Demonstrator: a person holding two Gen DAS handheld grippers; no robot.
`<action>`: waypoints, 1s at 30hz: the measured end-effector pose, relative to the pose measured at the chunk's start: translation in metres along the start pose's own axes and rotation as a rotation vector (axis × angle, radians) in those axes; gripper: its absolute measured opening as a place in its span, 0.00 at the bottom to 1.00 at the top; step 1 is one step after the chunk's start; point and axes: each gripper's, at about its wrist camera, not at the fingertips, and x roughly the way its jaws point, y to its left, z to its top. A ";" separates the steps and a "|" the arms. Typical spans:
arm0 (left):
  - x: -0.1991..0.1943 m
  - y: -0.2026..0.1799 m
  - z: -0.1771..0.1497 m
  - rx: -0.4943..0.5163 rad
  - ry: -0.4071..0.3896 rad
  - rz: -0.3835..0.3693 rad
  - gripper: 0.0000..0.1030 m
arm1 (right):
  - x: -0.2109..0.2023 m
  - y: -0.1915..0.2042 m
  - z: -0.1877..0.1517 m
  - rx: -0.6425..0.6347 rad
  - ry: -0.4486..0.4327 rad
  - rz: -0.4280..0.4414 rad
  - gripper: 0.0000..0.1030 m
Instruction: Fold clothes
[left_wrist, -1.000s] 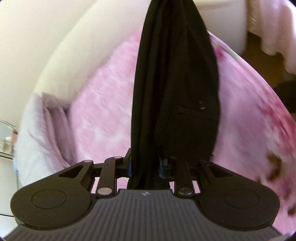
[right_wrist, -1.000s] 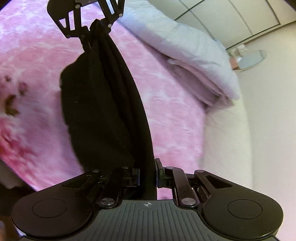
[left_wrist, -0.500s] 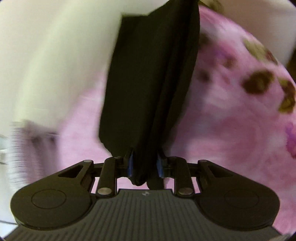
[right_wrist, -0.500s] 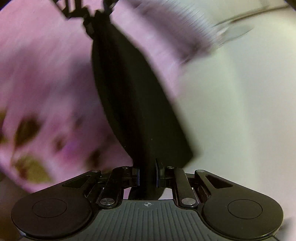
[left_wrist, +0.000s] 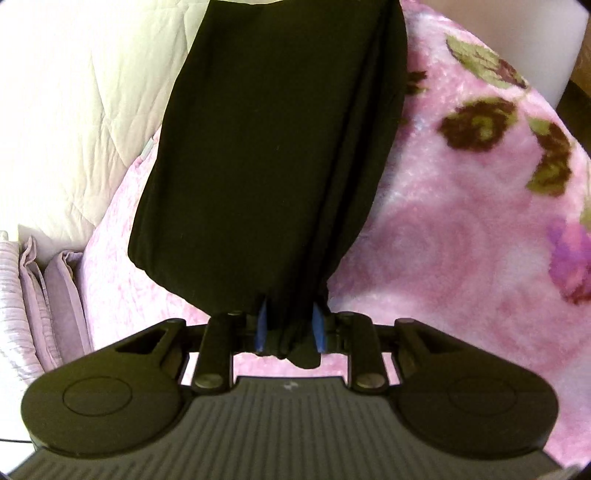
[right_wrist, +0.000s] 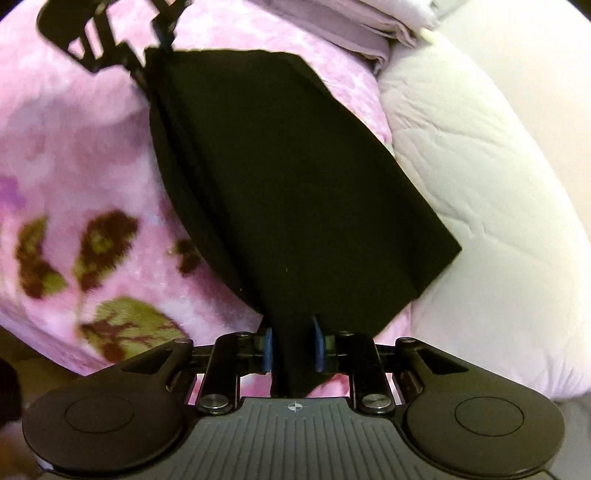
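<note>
Garment (left_wrist: 266, 155) stretched between left tool (left_wrist: 288, 328), clamped, and right tool (right_wrist: 291, 347), loosening.

Matt black cloth (left_wrist: 266, 147), fluffy pink blanket (left_wrist: 461, 236)

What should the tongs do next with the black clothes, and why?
Probably open both and back away. The folded black garment already lies on the pink blanket. The right tongs have just been opening, with cloth between their pads and a gap showing on one side. The left tongs pinch the other end.
</note>
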 end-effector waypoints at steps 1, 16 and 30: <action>0.001 -0.001 0.000 0.000 0.002 0.003 0.20 | -0.002 0.000 -0.001 -0.014 0.001 0.001 0.19; 0.007 -0.001 -0.014 -0.049 0.016 0.112 0.16 | 0.006 0.022 0.016 -0.085 -0.041 -0.018 0.11; -0.030 0.025 -0.034 -0.191 0.003 -0.169 0.30 | -0.058 -0.016 0.003 0.055 -0.129 0.064 0.20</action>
